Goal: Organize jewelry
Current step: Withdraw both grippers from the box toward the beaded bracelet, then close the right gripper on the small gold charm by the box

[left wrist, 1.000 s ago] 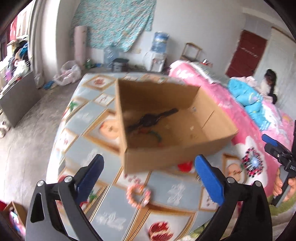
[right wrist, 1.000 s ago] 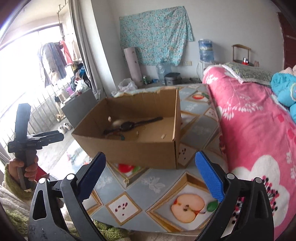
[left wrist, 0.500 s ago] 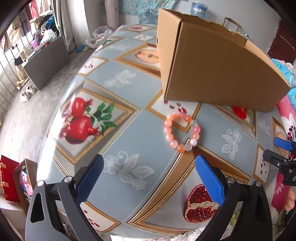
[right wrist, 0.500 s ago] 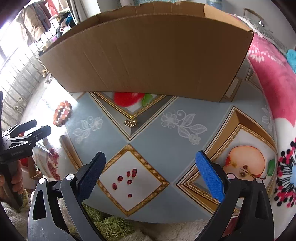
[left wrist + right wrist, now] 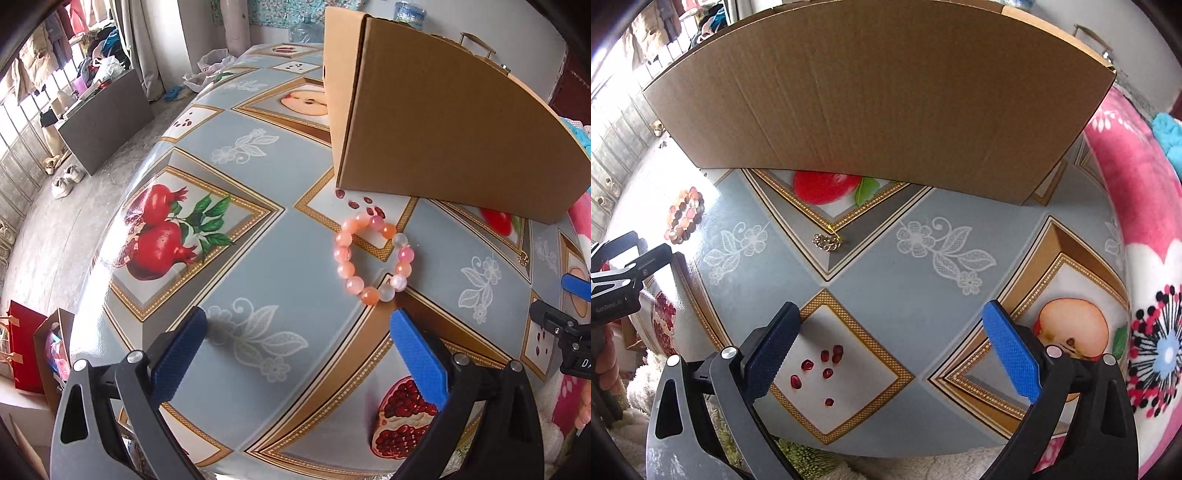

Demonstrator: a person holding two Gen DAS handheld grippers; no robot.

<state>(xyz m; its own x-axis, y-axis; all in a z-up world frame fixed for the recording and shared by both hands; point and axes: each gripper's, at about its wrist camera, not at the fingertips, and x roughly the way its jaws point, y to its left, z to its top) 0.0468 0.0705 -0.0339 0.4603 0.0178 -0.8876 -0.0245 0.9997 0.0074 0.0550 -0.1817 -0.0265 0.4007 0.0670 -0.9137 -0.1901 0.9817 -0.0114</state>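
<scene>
- Fruit-patterned desk (image 5: 258, 258) fills both views; cardboard box (image 5: 886, 92) sits upper frame.
- I see the bead bracelet (image 5: 371, 258) and gold earring (image 5: 827, 242) lying outside it, unsorted.
- Left hand-held gripper (image 5: 295, 354) and right hand-held gripper (image 5: 890, 350) gape wide, empty.

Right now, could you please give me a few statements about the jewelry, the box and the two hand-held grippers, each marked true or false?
1. The bead bracelet lies on the tablecloth, outside the cardboard box. True.
2. The left hand-held gripper is shut on the bracelet. False: it is open, with the bracelet lying ahead of its fingers.
3. A small gold earring lies on the tablecloth near the front of the box. True.
4. The right hand-held gripper holds the earring. False: it is open and empty, and the earring lies ahead of it.
5. The bracelet's beads are blue and green. False: they are pink, orange and whitish.
</scene>
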